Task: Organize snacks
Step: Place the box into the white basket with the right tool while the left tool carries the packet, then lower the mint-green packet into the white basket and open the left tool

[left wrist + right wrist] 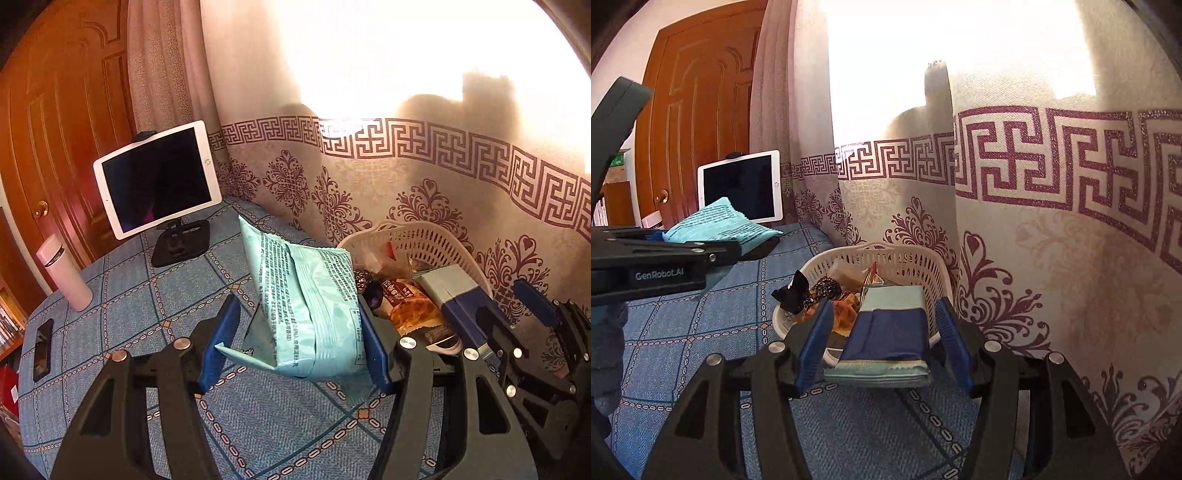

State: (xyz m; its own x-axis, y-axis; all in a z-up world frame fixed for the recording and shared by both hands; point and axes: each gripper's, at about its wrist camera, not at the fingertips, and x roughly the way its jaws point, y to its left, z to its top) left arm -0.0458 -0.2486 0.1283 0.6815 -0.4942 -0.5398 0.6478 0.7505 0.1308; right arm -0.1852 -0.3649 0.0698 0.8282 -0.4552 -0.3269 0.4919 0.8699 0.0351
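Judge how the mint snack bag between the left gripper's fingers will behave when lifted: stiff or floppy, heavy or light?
The mint bag looks puffy, so probably light for its size. Its creased film and folded flap suggest it will flex, not stay stiff. The left gripper spans its width, so a hard squeeze may crush it.

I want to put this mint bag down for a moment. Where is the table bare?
Bare tablecloth lies between the pink bottle, the tablet stand and the left gripper. The white basket is crowded with snacks, the blue box overhanging its rim between the right gripper's open fingers.
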